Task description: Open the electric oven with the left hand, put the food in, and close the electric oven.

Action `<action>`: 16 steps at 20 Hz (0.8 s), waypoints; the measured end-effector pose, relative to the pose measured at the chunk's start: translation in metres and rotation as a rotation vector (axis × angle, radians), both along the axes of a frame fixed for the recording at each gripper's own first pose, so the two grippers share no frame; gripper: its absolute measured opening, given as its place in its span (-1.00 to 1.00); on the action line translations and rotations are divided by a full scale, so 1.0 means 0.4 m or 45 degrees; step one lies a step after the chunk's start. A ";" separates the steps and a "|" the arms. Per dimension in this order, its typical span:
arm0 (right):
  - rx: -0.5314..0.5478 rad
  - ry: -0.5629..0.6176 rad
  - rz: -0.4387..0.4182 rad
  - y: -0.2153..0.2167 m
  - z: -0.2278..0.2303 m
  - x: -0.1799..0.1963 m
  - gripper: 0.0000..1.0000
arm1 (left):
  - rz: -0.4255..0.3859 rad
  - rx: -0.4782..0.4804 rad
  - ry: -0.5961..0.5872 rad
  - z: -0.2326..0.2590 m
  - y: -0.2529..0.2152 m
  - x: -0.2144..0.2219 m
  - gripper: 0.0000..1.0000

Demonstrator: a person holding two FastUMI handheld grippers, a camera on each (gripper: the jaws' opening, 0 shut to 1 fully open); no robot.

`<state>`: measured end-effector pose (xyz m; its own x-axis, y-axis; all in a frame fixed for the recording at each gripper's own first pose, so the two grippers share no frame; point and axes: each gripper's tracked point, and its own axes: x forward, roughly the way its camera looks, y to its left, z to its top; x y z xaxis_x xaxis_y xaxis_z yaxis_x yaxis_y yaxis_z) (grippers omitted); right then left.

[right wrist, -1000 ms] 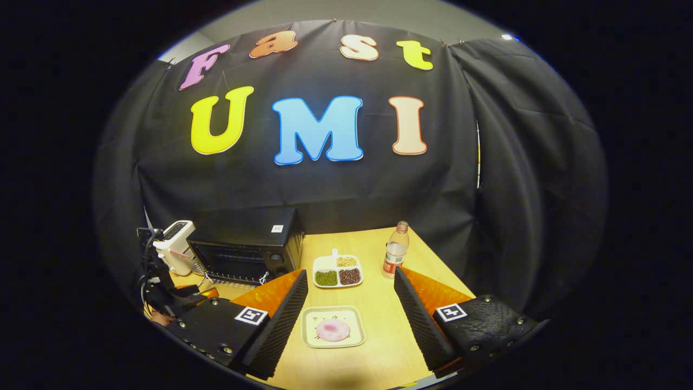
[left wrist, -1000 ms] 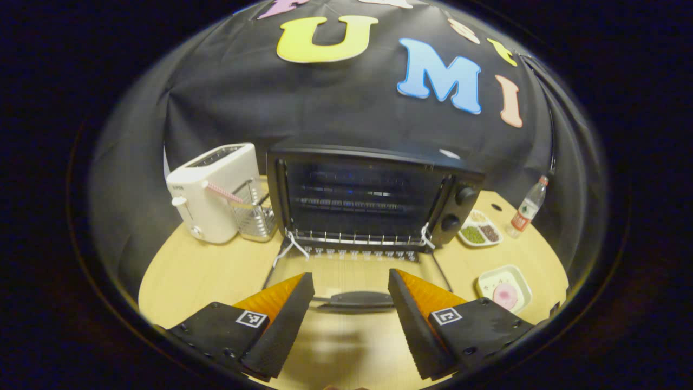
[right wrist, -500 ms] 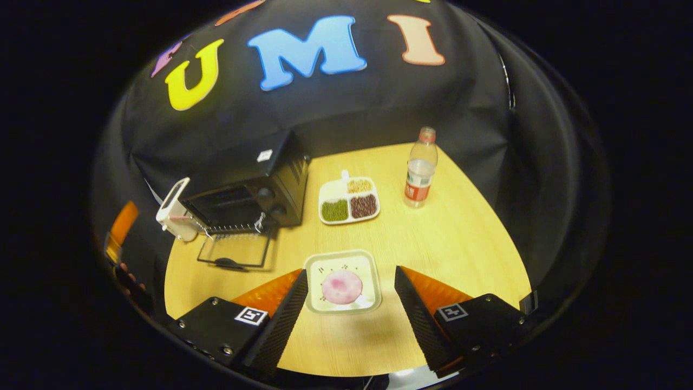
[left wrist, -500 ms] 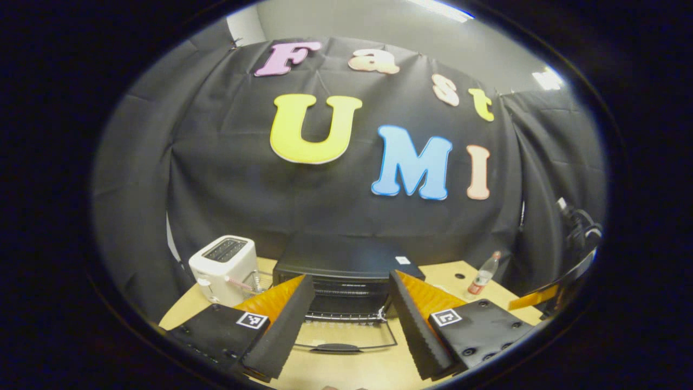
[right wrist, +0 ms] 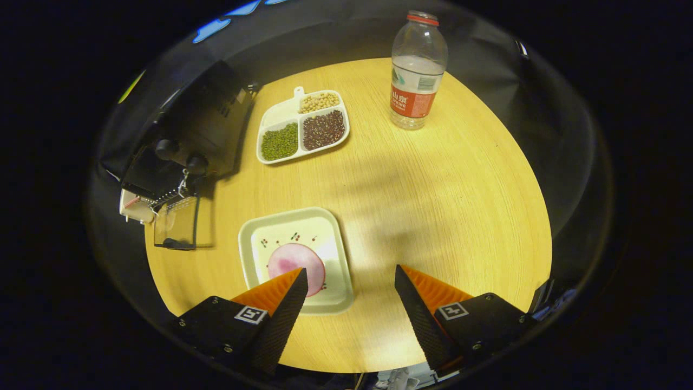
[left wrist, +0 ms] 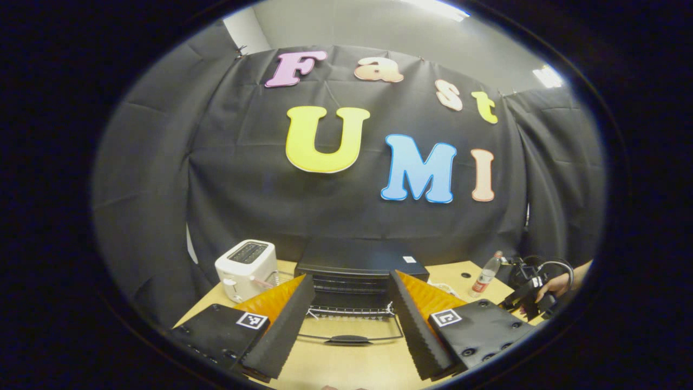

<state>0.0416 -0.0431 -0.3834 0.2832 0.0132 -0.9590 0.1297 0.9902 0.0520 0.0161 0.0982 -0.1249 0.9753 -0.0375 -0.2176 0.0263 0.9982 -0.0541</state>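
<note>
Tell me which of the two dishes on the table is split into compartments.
The white divided dish beside the electric oven, holding green, dark red and pale beans in separate sections. The square plate nearer the right hand-held gripper is undivided and carries one pink round food.

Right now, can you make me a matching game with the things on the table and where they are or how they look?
Things:
1. black electric oven
2. clear plastic water bottle with a red label
3. round pink food
4. white divided tray of beans

Clues:
A. standing upright near the far edge of the wooden table
B. door folded down flat, open
C. lying on a square pale plate
D. just beside the oven, holding green, dark and tan heaps

Pairs: 1-B, 2-A, 3-C, 4-D
</note>
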 end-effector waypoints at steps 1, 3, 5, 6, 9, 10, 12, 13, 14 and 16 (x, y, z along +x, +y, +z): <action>-0.016 0.022 0.007 -0.008 -0.018 0.010 0.97 | 0.017 0.006 0.012 -0.008 0.003 -0.005 0.93; -0.032 0.061 0.028 -0.015 -0.049 0.023 0.98 | 0.051 0.012 0.026 -0.011 -0.001 -0.013 0.94; -0.061 0.084 0.063 -0.020 -0.070 0.032 0.97 | 0.073 0.025 0.030 -0.008 -0.013 -0.019 0.94; -0.074 0.093 0.091 -0.019 -0.076 0.035 0.97 | 0.081 0.036 0.031 -0.007 -0.020 -0.021 0.94; -0.105 0.124 0.186 -0.008 -0.100 0.028 0.97 | 0.095 0.061 0.039 -0.012 -0.050 -0.023 0.94; -0.107 0.098 0.197 -0.012 -0.097 0.041 0.98 | 0.099 0.071 0.037 -0.015 -0.059 -0.024 0.94; -0.103 0.112 0.208 -0.014 -0.097 0.044 0.95 | 0.101 0.076 0.036 -0.012 -0.077 -0.030 0.94; -0.099 0.107 0.231 -0.013 -0.099 0.046 0.93 | 0.103 0.075 0.037 -0.015 -0.084 -0.029 0.94; -0.084 0.097 0.252 -0.013 -0.094 0.054 0.72 | 0.106 0.072 0.038 -0.015 -0.090 -0.028 0.94; -0.024 0.096 0.228 -0.006 -0.101 0.051 -0.28 | 0.113 0.066 0.039 -0.017 -0.094 -0.031 0.93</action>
<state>0.0620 -0.0456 -0.4239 0.2051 0.0390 -0.9780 -0.0454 0.9985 0.0303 0.0038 0.0607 -0.1315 0.9671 0.0608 -0.2471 -0.0632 0.9980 -0.0017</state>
